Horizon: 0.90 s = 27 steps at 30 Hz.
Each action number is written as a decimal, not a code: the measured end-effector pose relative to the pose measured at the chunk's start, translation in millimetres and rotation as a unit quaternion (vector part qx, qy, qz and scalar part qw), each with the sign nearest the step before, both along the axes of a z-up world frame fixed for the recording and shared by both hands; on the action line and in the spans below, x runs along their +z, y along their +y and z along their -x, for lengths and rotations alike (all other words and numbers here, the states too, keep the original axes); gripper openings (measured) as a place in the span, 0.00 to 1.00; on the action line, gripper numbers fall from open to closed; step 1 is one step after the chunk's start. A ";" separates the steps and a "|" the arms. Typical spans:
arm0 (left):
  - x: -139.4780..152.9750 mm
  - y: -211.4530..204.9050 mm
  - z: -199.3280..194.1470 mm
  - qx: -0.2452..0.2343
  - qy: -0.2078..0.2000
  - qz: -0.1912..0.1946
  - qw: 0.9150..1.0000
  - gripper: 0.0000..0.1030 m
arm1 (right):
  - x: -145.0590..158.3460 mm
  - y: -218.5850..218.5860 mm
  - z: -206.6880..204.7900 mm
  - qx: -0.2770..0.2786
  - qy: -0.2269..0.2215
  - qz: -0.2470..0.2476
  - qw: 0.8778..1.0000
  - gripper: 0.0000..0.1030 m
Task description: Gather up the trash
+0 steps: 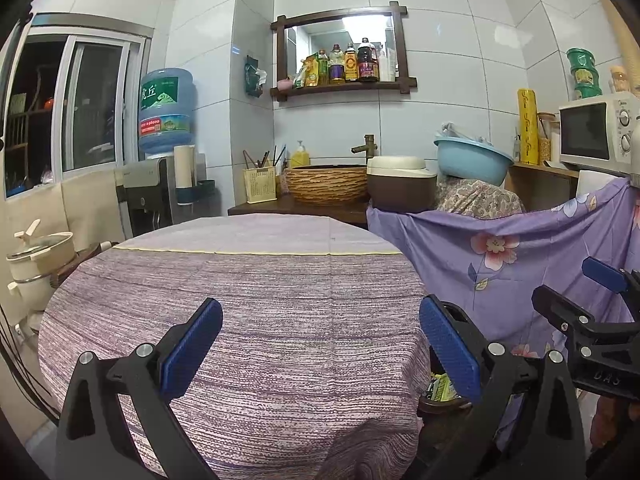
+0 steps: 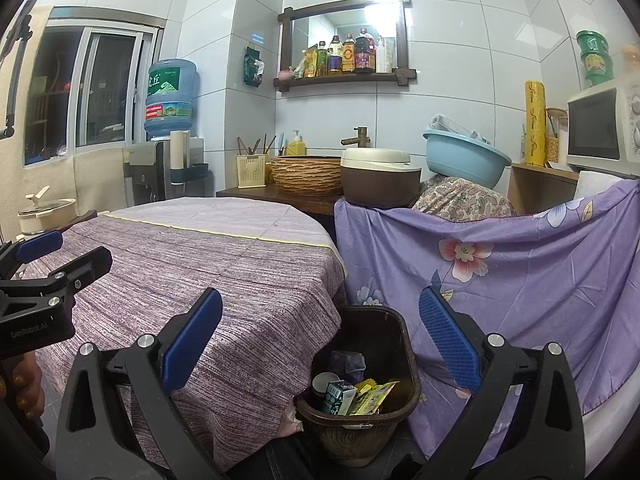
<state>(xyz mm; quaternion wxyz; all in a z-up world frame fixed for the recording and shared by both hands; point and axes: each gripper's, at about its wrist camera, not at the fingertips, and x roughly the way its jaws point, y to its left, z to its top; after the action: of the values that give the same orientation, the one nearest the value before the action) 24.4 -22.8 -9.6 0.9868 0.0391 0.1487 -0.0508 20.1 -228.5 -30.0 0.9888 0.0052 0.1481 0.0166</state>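
Blue-padded fingers of the right gripper [image 2: 320,344] spread wide at the bottom of the right wrist view, holding nothing, framing a brown trash bin [image 2: 394,404] at lower centre. Cartons and yellow wrappers [image 2: 370,398] lie inside it. To its left the bin touches the hanging purple striped tablecloth [image 2: 200,264]. In the left wrist view, the left gripper [image 1: 320,344] is likewise wide and empty above the tablecloth's bare top.

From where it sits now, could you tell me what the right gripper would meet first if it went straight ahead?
Probably the brown trash bin: the open right gripper frames it, between the table and the purple floral cloth. Depth is unclear.
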 end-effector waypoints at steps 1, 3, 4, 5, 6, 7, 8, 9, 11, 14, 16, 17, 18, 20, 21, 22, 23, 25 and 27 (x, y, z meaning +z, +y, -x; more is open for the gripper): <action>-0.2 0.1 0.1 0.000 0.000 -0.001 1.000 0.95 | -0.2 0.1 -0.1 0.000 0.000 0.000 1.000 0.94; -0.6 -0.2 0.0 0.000 0.000 -0.002 1.000 0.95 | 0.0 0.0 -0.1 0.000 0.000 0.000 1.000 0.94; -0.8 -0.3 0.1 0.000 0.001 -0.002 1.000 0.95 | -0.1 0.1 -0.2 0.000 0.000 0.000 1.000 0.94; -0.9 -0.5 0.2 0.001 0.001 -0.002 1.000 0.95 | -0.1 0.1 -0.2 0.000 0.000 0.000 1.000 0.94; -0.7 -0.5 0.1 0.001 0.001 -0.001 1.000 0.95 | 0.0 0.1 -0.2 0.000 0.000 0.000 1.000 0.94; -0.8 -0.4 0.2 0.000 0.001 -0.001 1.000 0.95 | -0.2 0.2 -0.3 0.000 0.000 0.000 1.000 0.94; -0.9 -0.6 0.1 0.000 0.000 -0.002 1.000 0.95 | 0.0 0.1 -0.2 0.000 0.000 0.000 1.000 0.94; -1.1 -0.6 0.2 0.001 0.001 -0.002 1.000 0.95 | 0.0 0.2 -0.1 0.000 0.000 0.000 1.000 0.94; -1.5 -0.4 0.3 0.001 0.001 -0.001 1.000 0.95 | -0.2 0.4 -0.3 0.000 0.000 0.000 1.000 0.94; -1.7 -0.5 0.0 0.001 0.001 -0.001 1.000 0.95 | -0.2 0.1 -0.3 0.001 0.000 0.000 1.000 0.94; -1.8 -0.4 -0.1 0.001 0.002 -0.001 1.000 0.95 | -0.6 0.0 -0.6 0.001 0.001 0.001 1.000 0.94; -1.7 -0.2 -0.1 0.000 0.002 -0.001 1.000 0.95 | -1.1 -0.3 -0.7 0.002 0.001 0.001 1.000 0.94; -1.9 -0.4 -0.2 0.000 0.002 -0.001 1.000 0.95 | -1.6 -0.2 -0.8 0.003 0.002 0.001 1.000 0.94; -2.0 -0.3 -0.4 0.001 0.003 -0.001 1.000 0.95 | -2.9 -0.3 -0.9 0.004 0.003 0.002 1.000 0.94; -2.1 -0.1 -0.5 0.001 0.002 -0.001 1.000 0.95 | -3.3 -1.0 -0.9 0.005 0.003 0.002 1.000 0.94; -2.2 -0.2 -0.6 0.001 0.003 -0.001 1.000 0.95 | -3.2 -1.2 -1.2 0.005 0.003 0.002 1.000 0.94; -2.1 -0.3 -0.6 0.001 0.003 -0.001 1.000 0.95 | -3.4 -1.1 -1.0 0.005 0.003 0.002 1.000 0.94; -2.3 -0.4 -0.6 0.001 0.003 -0.001 1.000 0.95 | -3.7 -1.0 -0.9 0.005 0.003 0.002 1.000 0.94; -2.2 -0.2 -0.6 0.001 0.003 -0.001 1.000 0.95 | -3.8 -1.0 -0.8 0.005 0.004 0.002 1.000 0.94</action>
<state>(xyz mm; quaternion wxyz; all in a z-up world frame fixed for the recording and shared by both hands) 25.0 -22.9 -11.7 0.9864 0.0393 0.1515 -0.0496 20.9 -229.5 -33.8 0.9882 0.0030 0.1519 0.0211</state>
